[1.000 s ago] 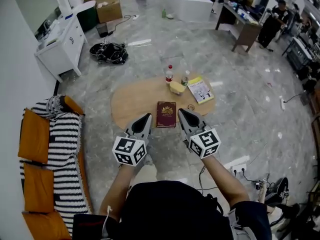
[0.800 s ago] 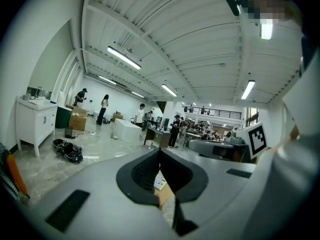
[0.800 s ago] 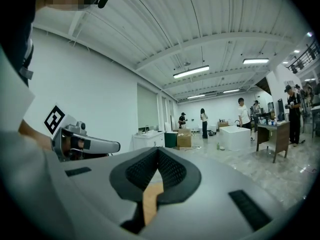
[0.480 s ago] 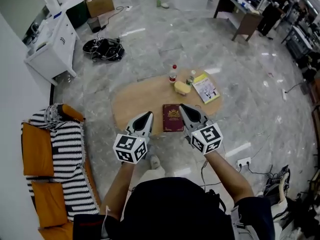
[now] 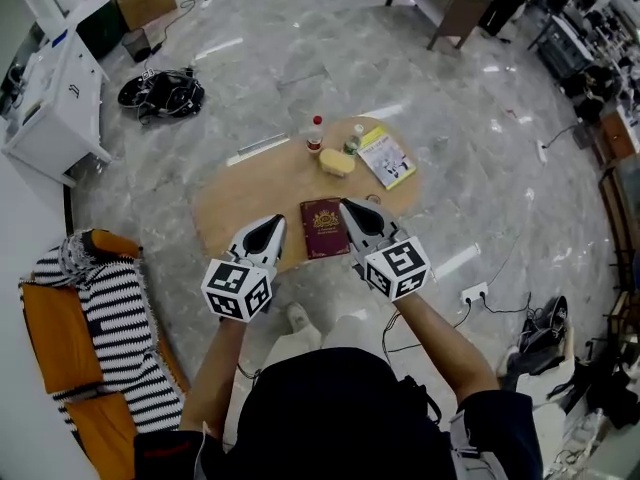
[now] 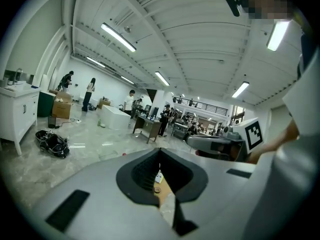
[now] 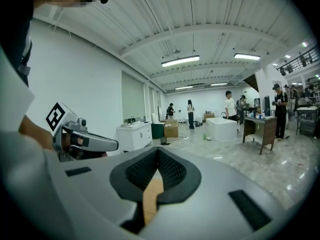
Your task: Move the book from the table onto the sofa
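You are seeing: maroon book (image 5: 325, 227), gold emblem | tan table (image 5: 245, 193) | orange sofa (image 5: 58, 336) | black-and-white striped throw (image 5: 115, 313) | grey floor (image 5: 300, 68)

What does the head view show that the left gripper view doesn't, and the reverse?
Head view only: the red book on the table and the striped sofa at left. Left gripper view only: the ceiling lights and a close look at the left gripper, jaws shut on nothing. Both: the right gripper, the white cabinet, the black cable bundle and part of the table.
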The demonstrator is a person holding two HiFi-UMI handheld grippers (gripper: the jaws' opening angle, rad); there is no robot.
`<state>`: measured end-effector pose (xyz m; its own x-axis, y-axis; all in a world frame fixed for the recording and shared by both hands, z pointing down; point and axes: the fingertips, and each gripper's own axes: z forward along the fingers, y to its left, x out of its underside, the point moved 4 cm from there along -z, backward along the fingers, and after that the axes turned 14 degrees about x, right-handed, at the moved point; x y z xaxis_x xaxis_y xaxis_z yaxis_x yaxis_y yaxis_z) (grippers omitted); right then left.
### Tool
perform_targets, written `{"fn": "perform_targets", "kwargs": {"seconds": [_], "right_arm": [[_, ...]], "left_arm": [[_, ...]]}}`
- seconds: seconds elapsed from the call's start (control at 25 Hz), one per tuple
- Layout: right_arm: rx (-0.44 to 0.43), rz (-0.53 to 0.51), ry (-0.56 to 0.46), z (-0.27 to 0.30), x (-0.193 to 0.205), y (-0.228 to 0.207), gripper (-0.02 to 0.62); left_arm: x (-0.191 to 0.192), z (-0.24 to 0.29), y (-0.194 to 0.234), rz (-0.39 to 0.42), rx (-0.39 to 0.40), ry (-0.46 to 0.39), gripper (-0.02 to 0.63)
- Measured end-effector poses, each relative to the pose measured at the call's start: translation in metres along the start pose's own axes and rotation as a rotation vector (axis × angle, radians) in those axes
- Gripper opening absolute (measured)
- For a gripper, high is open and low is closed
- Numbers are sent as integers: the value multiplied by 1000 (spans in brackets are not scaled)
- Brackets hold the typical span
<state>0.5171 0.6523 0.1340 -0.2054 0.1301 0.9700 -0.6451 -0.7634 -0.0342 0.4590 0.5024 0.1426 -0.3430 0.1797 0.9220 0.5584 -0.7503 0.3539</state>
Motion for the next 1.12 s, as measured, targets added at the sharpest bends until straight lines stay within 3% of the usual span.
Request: {"fn": "perform_targets", "kwargs": {"seconds": [0.36,0.64,1.12], "right_arm": [[39,8,97,13,41,-30,8],[18,2,173,30,88,-50,8],[-17,-1,319,50,176,-77,8]], "left_arm": [[35,25,15,-89,17,43,15],[84,47,31,-176,-21,89,15],[170,72,59,-312,-120,78,15]]}}
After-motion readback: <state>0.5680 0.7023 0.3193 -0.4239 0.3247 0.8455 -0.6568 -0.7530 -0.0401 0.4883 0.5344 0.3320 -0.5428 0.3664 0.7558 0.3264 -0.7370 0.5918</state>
